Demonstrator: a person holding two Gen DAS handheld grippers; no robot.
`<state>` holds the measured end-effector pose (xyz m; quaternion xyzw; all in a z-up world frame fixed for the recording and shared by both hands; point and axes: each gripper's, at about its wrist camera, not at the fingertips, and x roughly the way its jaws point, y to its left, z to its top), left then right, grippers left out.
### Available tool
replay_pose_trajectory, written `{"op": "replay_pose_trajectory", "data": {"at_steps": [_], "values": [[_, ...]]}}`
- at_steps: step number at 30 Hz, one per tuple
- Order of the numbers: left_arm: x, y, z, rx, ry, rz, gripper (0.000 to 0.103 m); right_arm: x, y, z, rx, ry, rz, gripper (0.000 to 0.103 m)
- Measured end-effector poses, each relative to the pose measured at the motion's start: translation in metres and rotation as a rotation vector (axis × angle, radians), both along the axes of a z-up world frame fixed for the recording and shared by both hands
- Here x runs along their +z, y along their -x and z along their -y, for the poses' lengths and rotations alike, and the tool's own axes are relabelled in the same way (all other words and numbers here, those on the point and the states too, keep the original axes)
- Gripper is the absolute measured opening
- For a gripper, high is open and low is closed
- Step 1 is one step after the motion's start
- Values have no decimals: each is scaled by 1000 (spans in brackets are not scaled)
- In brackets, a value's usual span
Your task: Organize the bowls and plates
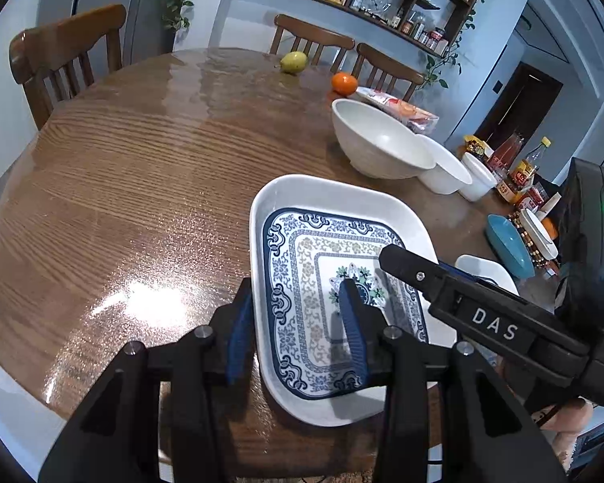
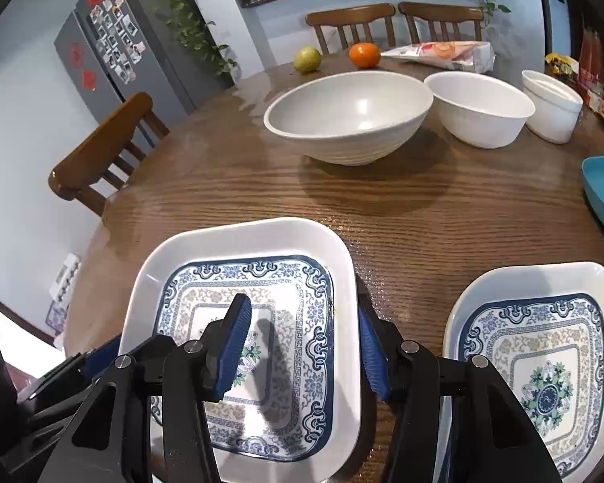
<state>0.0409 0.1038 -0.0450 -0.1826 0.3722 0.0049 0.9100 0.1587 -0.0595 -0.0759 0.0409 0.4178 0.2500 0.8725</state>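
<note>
The left gripper (image 1: 300, 318) stands open, its fingers (image 1: 354, 330) straddling the left rim of a square blue-patterned plate (image 1: 298, 265) that lies flat on the wooden counter (image 1: 141, 185). The right gripper (image 2: 302, 346) is likewise open, one finger over that plate's (image 2: 261, 281) patterned middle and the other just outside its right rim. A second patterned plate (image 2: 543, 346) lies right of the fingers, and ahead of them stand a large grey bowl (image 2: 348, 116), a white bowl (image 2: 479, 108) and a small white cup (image 2: 551, 106) in a row.
</note>
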Motion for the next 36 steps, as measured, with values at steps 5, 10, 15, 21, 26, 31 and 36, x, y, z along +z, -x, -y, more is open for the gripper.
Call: {"op": "replay_pose_trajectory", "data": {"at_steps": [5,10,15,21,26,31,36], "values": [[7,5,8,-11,5,24,40,9,9,6,-13,-3,36,54],[15,8,22,-31,-1,44,40,17,15,19,-30,-24,57,54],[20,8,35,-54,-3,55,40,26,22,34,-58,-37,92,54],[27,8,56,-91,-1,74,40,35,30,55,-89,-53,124,54],[28,7,75,-134,9,80,40,42,33,73,-127,-59,143,54],[28,5,93,-175,13,78,40,45,36,95,-174,-69,152,54],[29,2,110,-214,13,75,40,46,39,113,-217,-68,167,54]]}}
